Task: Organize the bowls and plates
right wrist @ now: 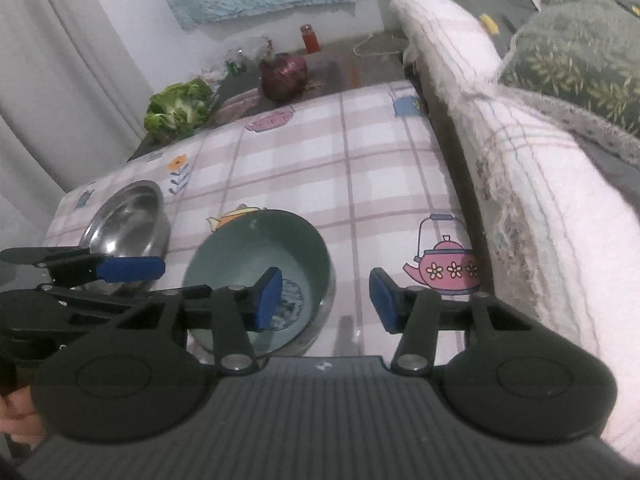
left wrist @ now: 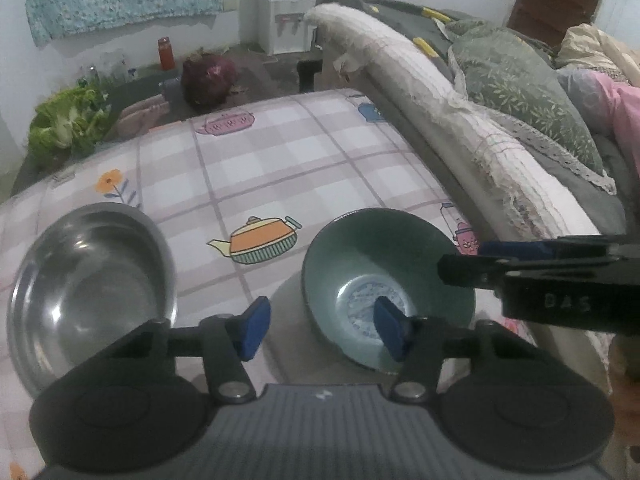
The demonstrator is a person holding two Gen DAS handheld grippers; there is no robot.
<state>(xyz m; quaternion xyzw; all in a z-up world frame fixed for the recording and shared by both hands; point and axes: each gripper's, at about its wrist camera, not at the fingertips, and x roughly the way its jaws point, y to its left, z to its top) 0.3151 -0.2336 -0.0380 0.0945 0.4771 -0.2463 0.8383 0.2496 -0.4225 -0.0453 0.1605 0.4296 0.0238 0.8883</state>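
A green bowl (left wrist: pixel 384 276) with a blue-and-white pattern at its bottom stands on the checked tablecloth (left wrist: pixel 280 160). To its left sits a steel bowl (left wrist: pixel 88 292), empty. My left gripper (left wrist: pixel 322 328) is open astride the green bowl's near left rim, with one pad inside and one outside, neither pressing. In the right wrist view, my right gripper (right wrist: pixel 325 300) is open astride the right rim of the green bowl (right wrist: pixel 260 256) in the same way. The steel bowl (right wrist: pixel 128 224) lies behind the left gripper's blue pad (right wrist: pixel 132 270). The right gripper's pad (left wrist: pixel 516 249) reaches in from the right.
A rolled white plaid blanket (left wrist: pixel 460 128) and a green leaf-print pillow (left wrist: pixel 520 88) run along the table's right edge. Beyond the far edge, on the floor, are lettuce (left wrist: pixel 64 128), a dark red net bag (left wrist: pixel 208 80), an orange-red bottle (left wrist: pixel 165 54) and a water dispenser (left wrist: pixel 286 20).
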